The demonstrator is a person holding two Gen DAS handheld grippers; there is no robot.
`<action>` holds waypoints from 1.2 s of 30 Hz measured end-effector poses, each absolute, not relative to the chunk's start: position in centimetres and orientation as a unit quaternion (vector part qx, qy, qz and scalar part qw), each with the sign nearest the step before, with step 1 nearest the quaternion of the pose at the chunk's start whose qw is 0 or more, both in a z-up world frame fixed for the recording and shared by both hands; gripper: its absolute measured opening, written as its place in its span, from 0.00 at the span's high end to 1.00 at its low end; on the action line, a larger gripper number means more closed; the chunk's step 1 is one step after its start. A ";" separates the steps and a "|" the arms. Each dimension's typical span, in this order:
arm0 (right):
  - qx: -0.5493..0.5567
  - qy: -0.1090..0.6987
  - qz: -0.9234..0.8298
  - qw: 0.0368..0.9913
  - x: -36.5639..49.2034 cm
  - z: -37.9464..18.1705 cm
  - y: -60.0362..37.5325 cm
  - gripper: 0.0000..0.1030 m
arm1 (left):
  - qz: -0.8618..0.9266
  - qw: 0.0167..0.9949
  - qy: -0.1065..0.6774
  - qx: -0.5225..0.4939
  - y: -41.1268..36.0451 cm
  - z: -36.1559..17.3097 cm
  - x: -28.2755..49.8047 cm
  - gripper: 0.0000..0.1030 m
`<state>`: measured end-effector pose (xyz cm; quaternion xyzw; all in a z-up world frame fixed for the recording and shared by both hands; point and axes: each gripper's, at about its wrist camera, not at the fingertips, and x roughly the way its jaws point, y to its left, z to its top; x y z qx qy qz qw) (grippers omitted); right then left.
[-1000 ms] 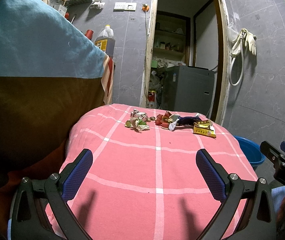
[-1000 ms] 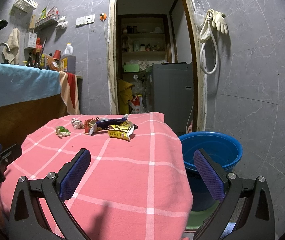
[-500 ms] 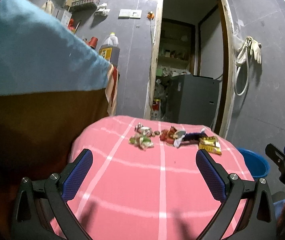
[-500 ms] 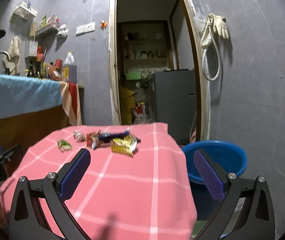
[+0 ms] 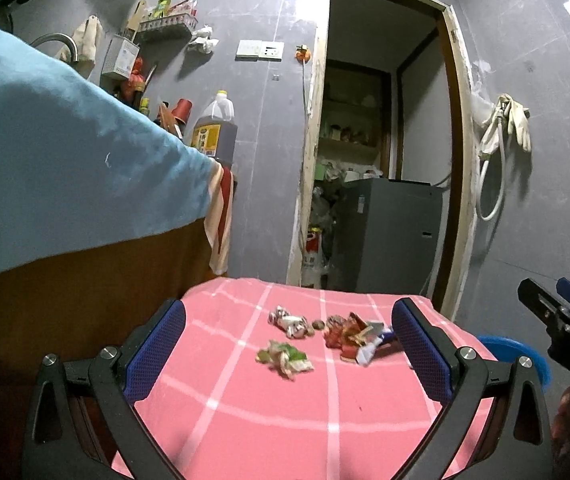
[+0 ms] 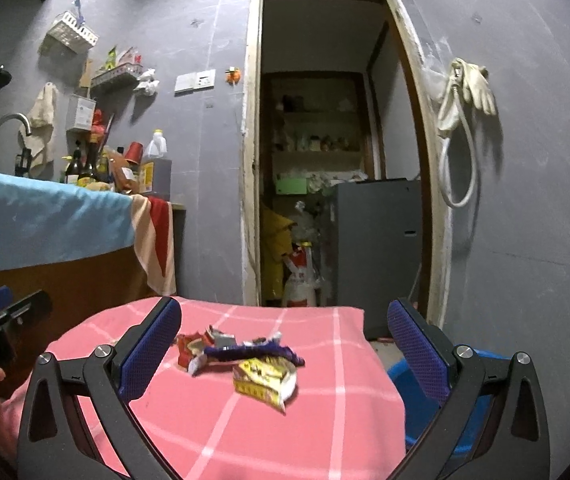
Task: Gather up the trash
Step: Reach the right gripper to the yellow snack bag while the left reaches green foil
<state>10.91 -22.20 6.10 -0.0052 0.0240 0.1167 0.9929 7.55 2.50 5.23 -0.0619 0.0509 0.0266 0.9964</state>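
Observation:
Several wrappers lie on a pink checked tablecloth [image 5: 269, 420]: a green crumpled wrapper [image 5: 283, 358], a silver one [image 5: 291, 320] and a red one [image 5: 341, 330] in the left wrist view. The right wrist view shows a yellow packet [image 6: 265, 378], a purple wrapper [image 6: 253, 350] and the red one [image 6: 191, 350]. My left gripper [image 5: 289, 350] is open and empty, short of the trash. My right gripper [image 6: 285, 354] is open and empty, short of the yellow packet. A blue bucket [image 6: 399, 370] stands right of the table.
A counter under a blue cloth [image 5: 65, 184] stands at the left with bottles [image 5: 215, 132] on it. An open doorway holds a grey appliance [image 6: 377, 248]. A hose and gloves [image 6: 467, 92] hang on the right wall.
Both grippers have tilted up and moved forward toward the trash, which now sits lower and larger between the fingers. Both stay open.

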 end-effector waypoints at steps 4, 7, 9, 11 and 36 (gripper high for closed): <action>-0.021 0.028 0.126 0.991 12.9 6.0 -21.2 0.00 | 0.029 0.997 0.050 -0.059 3.3 5.3 9.1 0.02; -0.032 0.046 0.134 0.989 14.2 5.5 -20.7 0.00 | 0.021 0.995 0.072 -0.067 3.9 5.2 10.8 0.02; -0.035 0.067 0.140 0.987 15.3 5.3 -20.4 0.00 | 0.015 0.992 0.099 -0.079 4.4 5.0 12.2 0.02; -0.036 0.088 0.143 0.985 16.2 5.1 -20.3 0.00 | 0.016 0.989 0.117 -0.087 4.7 4.8 13.2 0.02; -0.106 0.350 0.176 0.914 24.8 -0.2 -17.6 0.00 | -0.013 0.918 0.383 -0.106 5.0 0.0 22.1 0.20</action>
